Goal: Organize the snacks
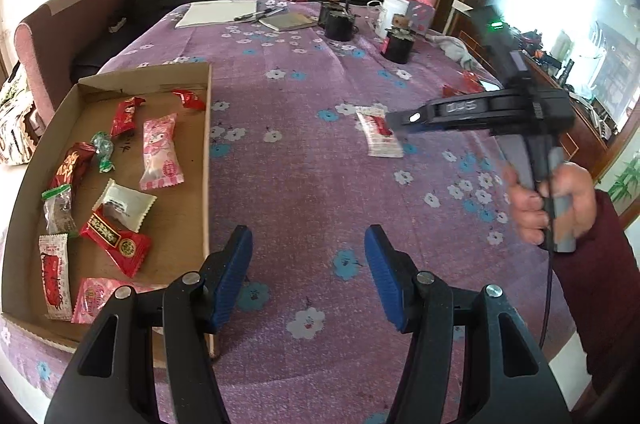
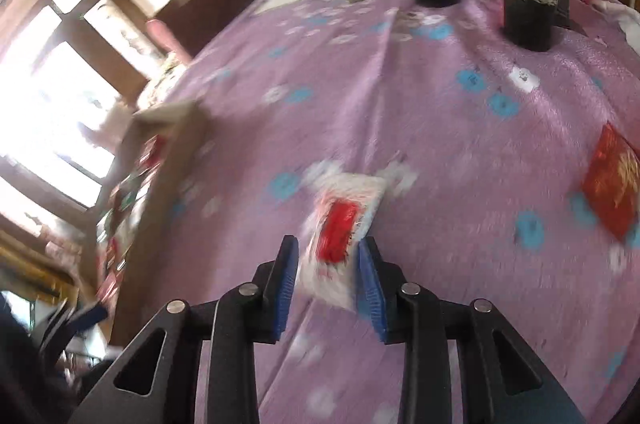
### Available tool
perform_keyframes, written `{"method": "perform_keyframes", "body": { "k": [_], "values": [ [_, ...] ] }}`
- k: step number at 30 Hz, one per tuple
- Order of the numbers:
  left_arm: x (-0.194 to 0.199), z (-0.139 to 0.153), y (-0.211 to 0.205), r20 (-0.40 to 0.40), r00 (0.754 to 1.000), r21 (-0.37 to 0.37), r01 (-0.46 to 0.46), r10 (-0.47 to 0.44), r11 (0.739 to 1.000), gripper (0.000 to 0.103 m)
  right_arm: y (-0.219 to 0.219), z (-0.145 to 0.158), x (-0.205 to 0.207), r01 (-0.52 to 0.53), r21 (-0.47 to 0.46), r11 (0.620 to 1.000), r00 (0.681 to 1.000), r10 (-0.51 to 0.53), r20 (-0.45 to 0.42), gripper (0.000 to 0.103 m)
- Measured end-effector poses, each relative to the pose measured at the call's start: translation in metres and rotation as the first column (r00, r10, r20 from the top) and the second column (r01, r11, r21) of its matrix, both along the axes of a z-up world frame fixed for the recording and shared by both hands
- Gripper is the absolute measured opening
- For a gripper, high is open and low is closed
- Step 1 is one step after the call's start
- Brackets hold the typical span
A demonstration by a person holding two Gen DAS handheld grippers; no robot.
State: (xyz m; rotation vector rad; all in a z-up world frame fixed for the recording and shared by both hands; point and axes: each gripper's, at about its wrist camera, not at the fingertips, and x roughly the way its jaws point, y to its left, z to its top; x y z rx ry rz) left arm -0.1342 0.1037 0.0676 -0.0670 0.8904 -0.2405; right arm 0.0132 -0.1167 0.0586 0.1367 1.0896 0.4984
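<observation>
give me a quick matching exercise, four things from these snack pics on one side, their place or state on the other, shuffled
Column one:
1. left tool
2. right tool
3. green-wrapped candy
4. red packet

Column two:
A. lying inside the cardboard tray
B. lying alone on the purple tablecloth, away from the tray
C. jaws wide open over bare cloth, holding nothing
D. fingers either side of the white-and-red snack packet

Pairs: 1-C, 2-D, 3-A, 4-B
</observation>
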Motion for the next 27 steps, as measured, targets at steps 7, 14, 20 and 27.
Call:
{"method": "perform_keyframes", "body": {
  "k": [7, 14, 20, 27],
  "values": [
    [-0.003, 0.001, -0.011, -0.008, 1.000, -0.019, 0.027, -0.027, 0.999, 0.057, -0.118, 0.022, 0.007, 0.428, -0.048, 0.903, 0.896, -0.416, 0.157, 0.074],
    [0.000, 0.006, -0.019, -0.027, 0.999, -0.009, 0.021, -0.021, 1.000, 0.057, -0.141, -0.005, 0.046, 0.506, -0.121, 0.854, 0.861, -0.492, 0.126, 0.074],
    [0.008, 0.017, -0.007, -0.046, 0.999, -0.071, -0.020, 0.016, 0.997, 0.057, -0.115, -0.022, 0.058, 0.493, -0.225, 0.840, 0.870, -0.473, 0.142, 0.038],
    [0.045, 0.021, -0.022, -0.095, 0.995, -0.114, -0.031, 0.020, 0.993, 0.057, -0.088, -0.021, -0.001, 0.353, -0.173, 0.920, 0.936, -0.344, 0.078, 0.037]
  ]
}}
